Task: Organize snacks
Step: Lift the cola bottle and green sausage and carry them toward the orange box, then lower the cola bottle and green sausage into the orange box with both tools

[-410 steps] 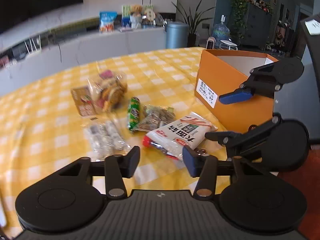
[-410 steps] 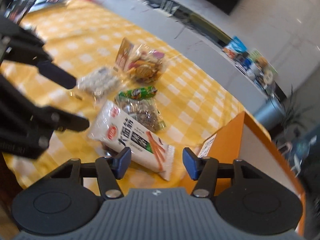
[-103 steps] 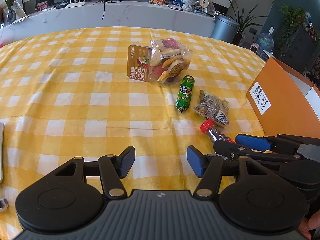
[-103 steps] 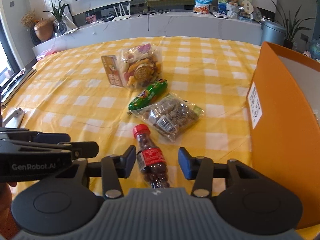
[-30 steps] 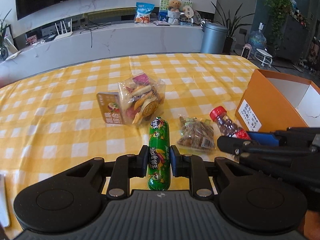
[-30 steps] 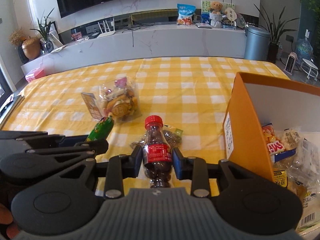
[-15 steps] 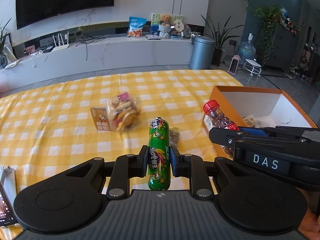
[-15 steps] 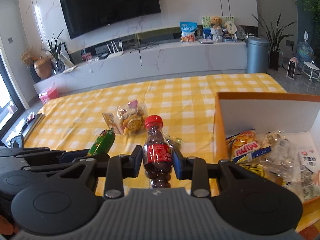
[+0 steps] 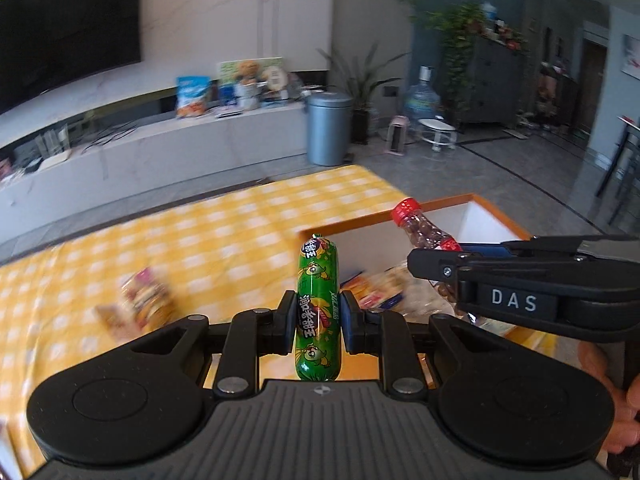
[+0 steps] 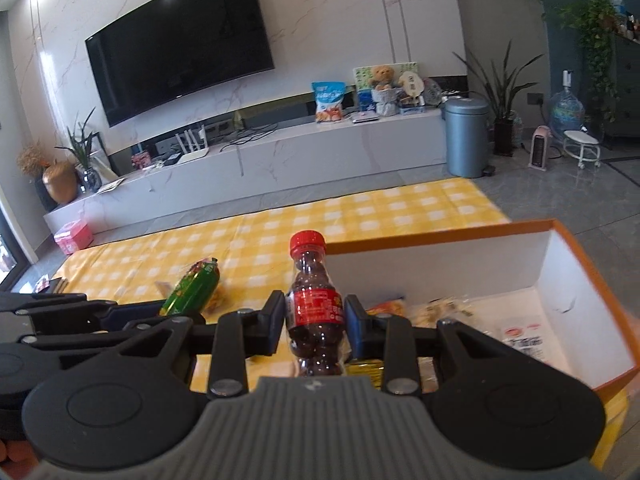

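Your left tongs are clamped on the green sausage stick, standing upright between the pads, up off the tabletop. Your right tongs grip the small red-capped bottle by its label, cap up, over the near edge of the orange box. Snack packets lie inside that box, and one blurred snack bag sits on the yellow check cloth.
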A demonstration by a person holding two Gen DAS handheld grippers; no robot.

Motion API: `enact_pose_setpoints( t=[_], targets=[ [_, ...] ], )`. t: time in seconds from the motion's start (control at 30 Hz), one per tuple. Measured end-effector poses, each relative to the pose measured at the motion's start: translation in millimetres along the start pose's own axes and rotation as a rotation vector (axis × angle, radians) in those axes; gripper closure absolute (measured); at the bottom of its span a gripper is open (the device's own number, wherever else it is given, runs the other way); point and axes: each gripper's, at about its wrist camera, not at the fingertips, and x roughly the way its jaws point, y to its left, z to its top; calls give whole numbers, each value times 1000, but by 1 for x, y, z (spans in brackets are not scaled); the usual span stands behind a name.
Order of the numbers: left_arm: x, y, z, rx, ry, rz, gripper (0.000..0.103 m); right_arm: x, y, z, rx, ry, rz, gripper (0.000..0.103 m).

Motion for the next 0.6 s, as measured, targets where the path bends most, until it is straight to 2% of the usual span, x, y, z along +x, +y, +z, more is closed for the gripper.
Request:
enact_pose_setpoints(
  t=[0.2, 0.37, 0.6],
  targets=[
    [36, -29, 23, 66, 45, -94, 78, -3, -43, 16, -26, 33, -54, 72],
    [73, -49, 36, 108, 123, -162, 78, 5, -80, 24, -60, 81, -111, 72],
    [118, -72, 41, 148, 220, -236, 78, 32, -121, 28, -133, 231, -149, 72]
  ],
)
